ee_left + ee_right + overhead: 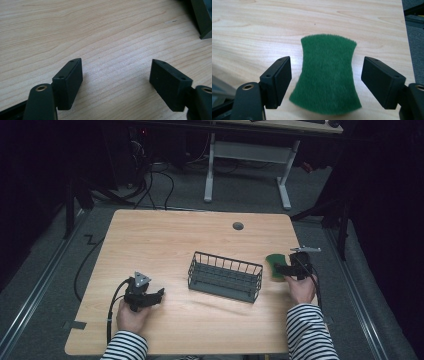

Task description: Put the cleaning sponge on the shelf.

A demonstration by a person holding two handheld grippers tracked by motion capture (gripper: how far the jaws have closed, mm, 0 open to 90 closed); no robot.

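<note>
The right gripper (pixel 325 82) stands wide open and holds nothing; between its two jaws, with a gap to each, lies the green sponge (pixel 327 75), flat on the bench (pixel 262 30), its near end level with the jaws and its far end reaching a little beyond their tips. In the high view the right gripper (pixel 281 268) sits low over the sponge (pixel 274 260) near the bench's right edge, with the dark wire basket (pixel 225 276) just beyond the sponge toward the middle. Well apart from these, the left gripper (pixel 116 75) is also wide open and empty over bare wood, with a dark corner of the basket (pixel 203 20) ahead of it.
</note>
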